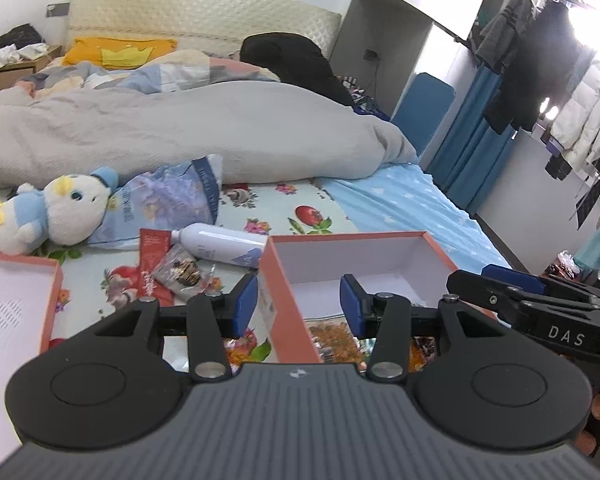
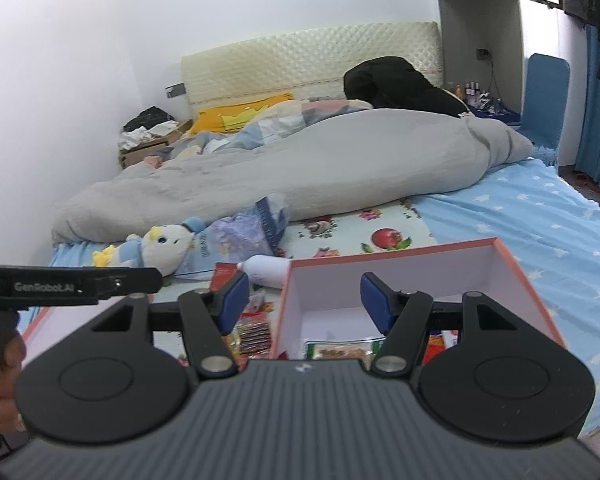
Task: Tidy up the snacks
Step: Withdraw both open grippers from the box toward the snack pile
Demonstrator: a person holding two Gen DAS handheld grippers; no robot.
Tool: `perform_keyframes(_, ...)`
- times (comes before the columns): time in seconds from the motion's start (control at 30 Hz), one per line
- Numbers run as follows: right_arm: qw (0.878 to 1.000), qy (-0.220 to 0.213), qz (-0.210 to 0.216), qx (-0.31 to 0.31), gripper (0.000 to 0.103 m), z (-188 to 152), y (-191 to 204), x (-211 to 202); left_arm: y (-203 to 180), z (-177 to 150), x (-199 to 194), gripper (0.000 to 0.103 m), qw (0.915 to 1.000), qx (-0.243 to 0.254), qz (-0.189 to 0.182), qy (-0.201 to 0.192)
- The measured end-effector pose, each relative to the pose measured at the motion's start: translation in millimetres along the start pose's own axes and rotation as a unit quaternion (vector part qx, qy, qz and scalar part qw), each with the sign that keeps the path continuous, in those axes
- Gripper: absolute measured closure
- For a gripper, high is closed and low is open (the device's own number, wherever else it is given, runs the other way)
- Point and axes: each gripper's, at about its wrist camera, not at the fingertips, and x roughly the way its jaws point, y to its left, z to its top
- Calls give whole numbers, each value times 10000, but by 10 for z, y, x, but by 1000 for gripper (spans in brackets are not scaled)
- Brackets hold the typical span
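An open orange box [image 1: 348, 235] [image 2: 392, 253] with a white inside lies on the bed. In it are a packet of orange-yellow snacks [image 1: 332, 336] [image 2: 336, 350] and other wrappers at its near end. My left gripper [image 1: 298, 300] hovers open over the box's left wall, holding nothing. My right gripper [image 2: 304, 298] is open too, above the same wall, and shows at the right of the left wrist view [image 1: 480, 276]. Left of the box lie a red packet [image 1: 152, 256], a clear packet with dark snacks [image 1: 184, 272] and a white bottle [image 1: 224, 246] [image 2: 266, 274].
The box's lid [image 1: 16, 304] lies at the left. A plush toy [image 1: 60, 208] [image 2: 160, 246] rests on a blue-purple bag [image 1: 168, 196] behind the snacks. A grey duvet [image 1: 180, 128] fills the far bed. Clothes hang at the right.
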Motion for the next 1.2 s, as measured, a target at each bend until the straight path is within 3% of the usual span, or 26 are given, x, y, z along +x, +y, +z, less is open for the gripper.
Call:
perform_keyframes(0.27, 9996, 129, 237, -70, 39, -204, 324, 79, 390, -258, -50, 52, 9993, -314, 77, 195)
perform_keyframes(0.5, 9981, 502, 353, 83, 39, -491, 532, 262, 721, -602, -42, 39, 9981, -449, 10, 430)
perform_keyframes(0.8, 9952, 785, 588, -51, 39, -810, 773, 291, 1039, -1060, 107, 37, 9941, -634, 23, 875)
perform_keyframes(1.0, 9936, 925, 627, -162, 39, -907, 874, 420, 1124, -1281, 280, 37, 9932, -477, 75, 1062)
perform_keyframes(1.2, 9912, 1135, 599, -313, 39, -791, 898, 749, 1195, -1294, 544, 35, 9921, -239, 41, 1229)
